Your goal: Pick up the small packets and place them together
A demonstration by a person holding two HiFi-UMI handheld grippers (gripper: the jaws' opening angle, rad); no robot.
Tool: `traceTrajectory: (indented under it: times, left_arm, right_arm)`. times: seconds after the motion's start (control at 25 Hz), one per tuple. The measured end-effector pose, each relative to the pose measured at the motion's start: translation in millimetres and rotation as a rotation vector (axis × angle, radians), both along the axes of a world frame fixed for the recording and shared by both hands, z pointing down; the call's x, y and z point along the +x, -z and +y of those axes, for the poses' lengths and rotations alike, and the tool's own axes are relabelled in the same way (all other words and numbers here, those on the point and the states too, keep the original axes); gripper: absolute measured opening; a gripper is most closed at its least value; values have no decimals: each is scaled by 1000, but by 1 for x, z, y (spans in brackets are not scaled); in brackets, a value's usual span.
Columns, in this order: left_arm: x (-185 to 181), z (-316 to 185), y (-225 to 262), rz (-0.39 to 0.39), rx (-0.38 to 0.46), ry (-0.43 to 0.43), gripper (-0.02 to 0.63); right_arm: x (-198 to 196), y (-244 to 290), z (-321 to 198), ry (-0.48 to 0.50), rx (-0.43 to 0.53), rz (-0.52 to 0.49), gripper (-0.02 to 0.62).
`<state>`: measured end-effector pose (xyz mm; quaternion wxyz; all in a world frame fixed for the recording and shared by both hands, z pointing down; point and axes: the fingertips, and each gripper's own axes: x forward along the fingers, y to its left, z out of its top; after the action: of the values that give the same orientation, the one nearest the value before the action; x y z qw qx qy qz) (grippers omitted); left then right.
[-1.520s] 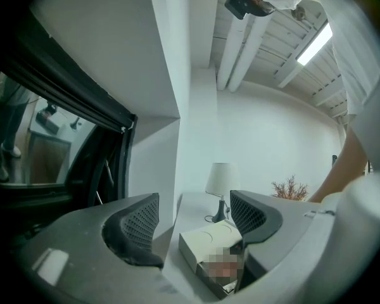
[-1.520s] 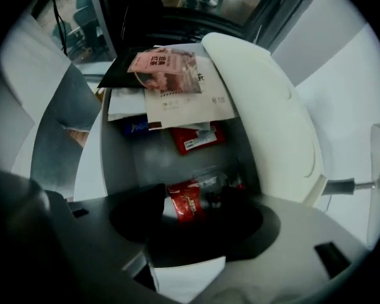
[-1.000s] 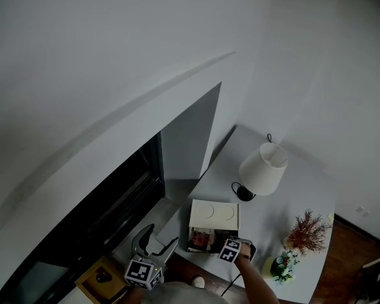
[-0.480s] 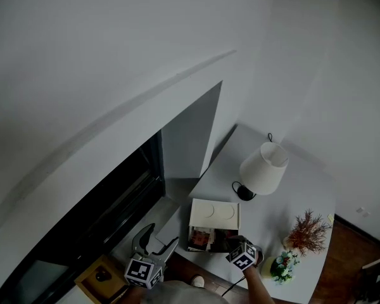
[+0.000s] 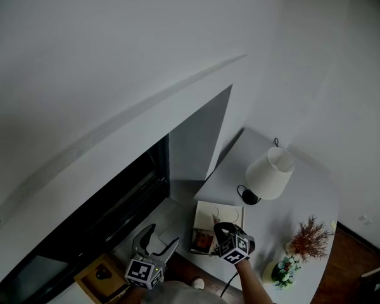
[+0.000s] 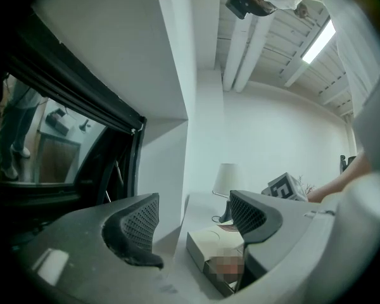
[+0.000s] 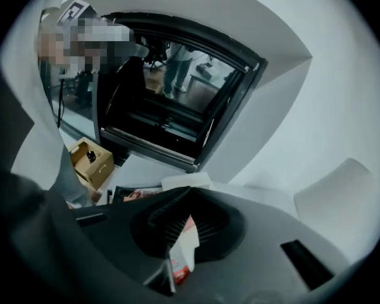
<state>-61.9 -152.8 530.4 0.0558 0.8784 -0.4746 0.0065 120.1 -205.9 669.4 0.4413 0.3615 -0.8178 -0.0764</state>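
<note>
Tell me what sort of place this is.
Probably a furnished indoor room, perhaps a mock living space: a white table carries a shaded table lamp and small decorative plants, beside a large dark window. A strip light on the ceiling hints at a studio.

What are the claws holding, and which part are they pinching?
The right claw is shut on a small packet, pinching its white end; the red-printed end sticks out. The left claw is open and holds nothing.

Right hand-held gripper point(image 5: 219, 227): swung out to the right of the box point(image 5: 228, 211) front, then returned left and lifted over its open part, small packet point(image 7: 180, 249) pinched between its jaws.
</note>
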Motion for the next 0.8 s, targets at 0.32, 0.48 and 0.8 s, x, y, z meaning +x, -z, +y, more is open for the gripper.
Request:
traceTrajectory:
  times: [0.32,0.48,0.8]
  left_arm:
    - [-18,1,3,-7,2,45,350]
    - [-23,2,4,-12,2,57,350]
    - [-26,4,-3,7,-11,56,350]
  right_arm:
    - [-51,-66,-37,117,-82,107,15]
    - [-60,-84,-33,157,-140,142,18]
    - [-59,-90,-26,157,-136,189,28]
